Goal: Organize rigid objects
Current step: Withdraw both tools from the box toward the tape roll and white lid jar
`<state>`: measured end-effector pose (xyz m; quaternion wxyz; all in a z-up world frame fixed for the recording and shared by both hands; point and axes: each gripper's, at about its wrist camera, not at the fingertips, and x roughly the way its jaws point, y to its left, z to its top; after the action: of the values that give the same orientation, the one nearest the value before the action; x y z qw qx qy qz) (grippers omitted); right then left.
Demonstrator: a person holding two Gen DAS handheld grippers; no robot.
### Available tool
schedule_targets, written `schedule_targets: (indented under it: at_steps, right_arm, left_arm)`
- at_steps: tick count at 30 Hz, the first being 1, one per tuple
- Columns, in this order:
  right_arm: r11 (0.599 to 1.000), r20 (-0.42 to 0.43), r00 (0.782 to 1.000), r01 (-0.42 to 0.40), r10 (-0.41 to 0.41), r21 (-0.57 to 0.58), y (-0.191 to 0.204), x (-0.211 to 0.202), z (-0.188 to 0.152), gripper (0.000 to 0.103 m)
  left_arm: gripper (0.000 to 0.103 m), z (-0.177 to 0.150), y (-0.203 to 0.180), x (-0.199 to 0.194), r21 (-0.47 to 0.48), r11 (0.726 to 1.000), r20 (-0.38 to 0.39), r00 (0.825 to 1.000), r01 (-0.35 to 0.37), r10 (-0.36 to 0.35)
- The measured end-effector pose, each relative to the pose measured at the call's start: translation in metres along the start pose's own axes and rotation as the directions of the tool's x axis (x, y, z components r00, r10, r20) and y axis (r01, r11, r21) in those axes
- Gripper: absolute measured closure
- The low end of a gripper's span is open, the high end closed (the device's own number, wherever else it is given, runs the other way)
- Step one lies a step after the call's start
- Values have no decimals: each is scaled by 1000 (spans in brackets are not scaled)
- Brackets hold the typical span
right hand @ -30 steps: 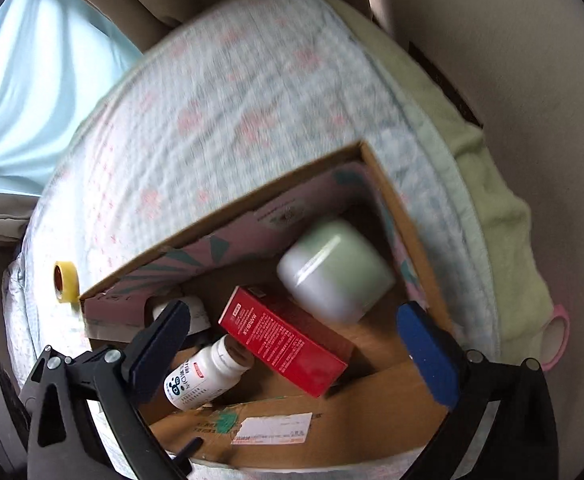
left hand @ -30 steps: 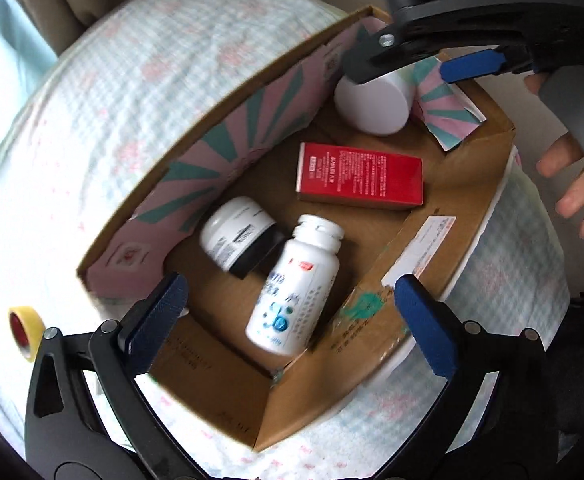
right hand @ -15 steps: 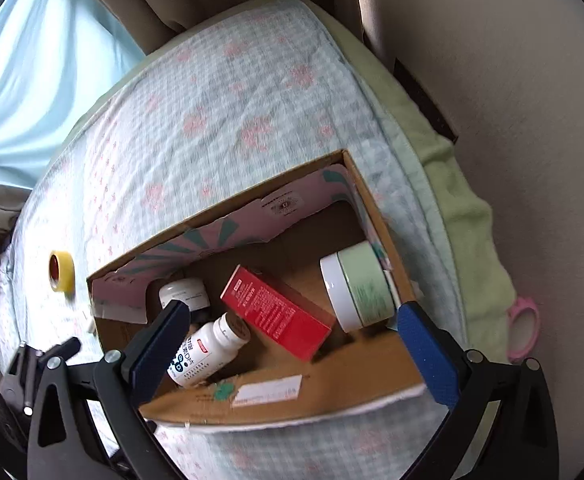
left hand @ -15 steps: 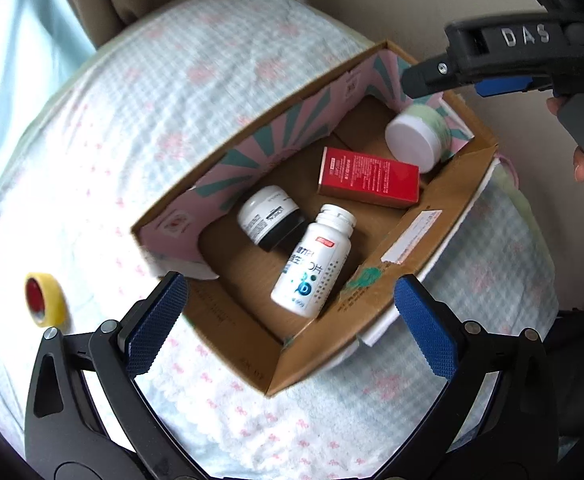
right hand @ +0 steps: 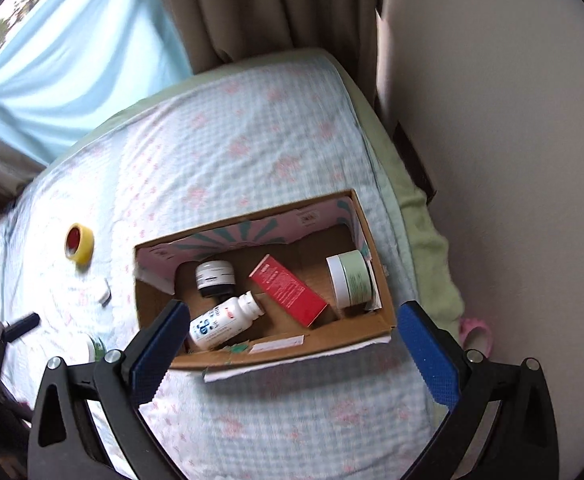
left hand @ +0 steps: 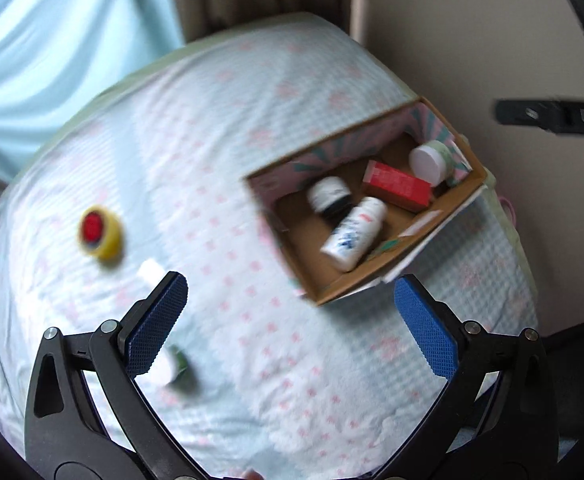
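Both wide-open, empty grippers, left (left hand: 290,320) and right (right hand: 292,342), have pulled back from the box (right hand: 276,354); labels unreadable.

Right tool (right hand: 292,340) gapes empty over the cardboard box (right hand: 363,220).

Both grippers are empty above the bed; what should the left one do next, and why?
Probably lower the open left gripper onto the green-and-white jar lying on the bed by its left finger: it lies outside the cardboard box, which holds four items.
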<state>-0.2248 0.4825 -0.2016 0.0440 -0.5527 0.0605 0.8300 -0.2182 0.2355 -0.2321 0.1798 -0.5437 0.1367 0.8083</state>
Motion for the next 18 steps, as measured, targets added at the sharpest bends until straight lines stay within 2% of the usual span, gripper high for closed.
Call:
schedule_targets:
  at_steps: [3, 6, 12, 18]
  right_arm:
    - [998, 59, 998, 18, -14, -61, 27, -30, -9, 0]
    - [997, 102, 995, 6, 2, -79, 54, -54, -22, 0]
    - [996, 172, 985, -11, 25, -83, 128, -84, -54, 0]
    - [998, 169, 984, -54, 58, -30, 203, -86, -81, 0]
  left_arm:
    - [0, -17, 35, -26, -49, 996, 34, 997, -70, 72]
    - [0, -35, 76, -51, -108, 990, 62, 993, -89, 96]
    - [0, -68, 170, -84, -193, 980, 110, 991, -53, 76]
    - [0, -96, 253, -94, -164, 985, 122, 990, -44, 65]
